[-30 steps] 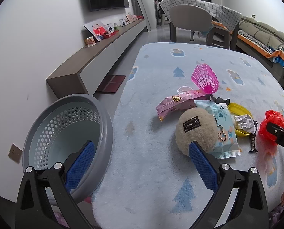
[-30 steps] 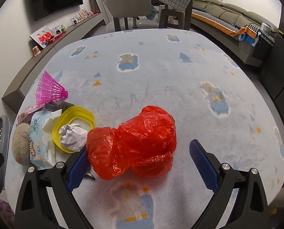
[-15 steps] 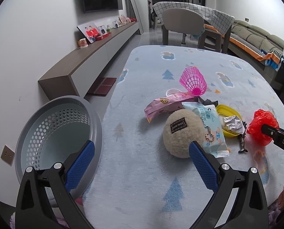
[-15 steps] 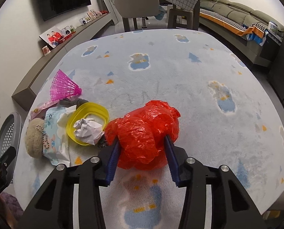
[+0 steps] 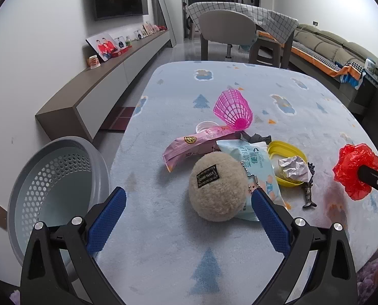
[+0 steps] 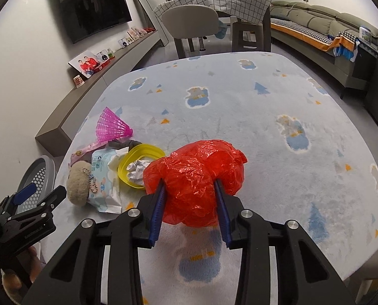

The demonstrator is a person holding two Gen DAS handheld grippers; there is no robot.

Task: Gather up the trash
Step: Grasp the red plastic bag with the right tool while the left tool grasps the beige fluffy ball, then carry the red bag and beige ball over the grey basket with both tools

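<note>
A crumpled red plastic bag (image 6: pixel 196 175) sits between the blue pads of my right gripper (image 6: pixel 189 190). Its jaws are closing and the pads press into the bag just above the light blue rug. The left wrist view shows the same bag (image 5: pixel 354 167) at the far right, pinched by a black finger. My left gripper (image 5: pixel 188 195) stands wide open with nothing in it, just short of a beige plush ball (image 5: pixel 218 185). To its left, a grey perforated basket (image 5: pixel 69 141) stands on the floor beside the rug's edge.
Litter lies in a cluster on the rug: a pink shuttlecock (image 5: pixel 233 111), a pink wrapper (image 5: pixel 194 143), a wet-wipes pack (image 5: pixel 257 162), a yellow lid (image 5: pixel 288 147) holding crumpled paper (image 5: pixel 294 169), and a small dark figure (image 5: pixel 308 190). A low cabinet runs along the left wall.
My right gripper went from wide open around the red bag to squeezing it, then rose a little with it. The left gripper stayed open and barely moved, tilting up slightly.
</note>
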